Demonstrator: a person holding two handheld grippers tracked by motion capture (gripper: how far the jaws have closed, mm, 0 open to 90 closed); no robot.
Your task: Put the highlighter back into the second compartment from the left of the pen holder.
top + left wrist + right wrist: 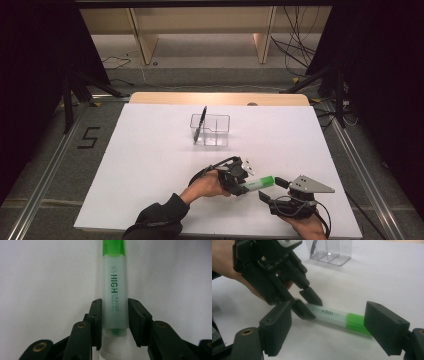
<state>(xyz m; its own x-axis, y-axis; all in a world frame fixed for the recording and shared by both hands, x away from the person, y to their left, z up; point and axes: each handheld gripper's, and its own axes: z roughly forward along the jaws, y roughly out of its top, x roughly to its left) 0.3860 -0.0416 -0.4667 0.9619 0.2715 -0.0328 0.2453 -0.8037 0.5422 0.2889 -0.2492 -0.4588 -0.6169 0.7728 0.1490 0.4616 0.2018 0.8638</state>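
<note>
A green highlighter with a frosted body and green cap lies on the white sheet near the table's front. My left gripper is shut on its frosted body, with a pad pressed against each side near the tail end. In the right gripper view the left gripper comes in from the upper left onto the highlighter. My right gripper stands open just right of it. Its wide jaws sit either side of the cap end without touching.
A clear plastic organizer with compartments stands at mid-table, and a black pen is upright in its left part. The white sheet covers the table. Its wooden far edge shows behind, with floor cables beyond.
</note>
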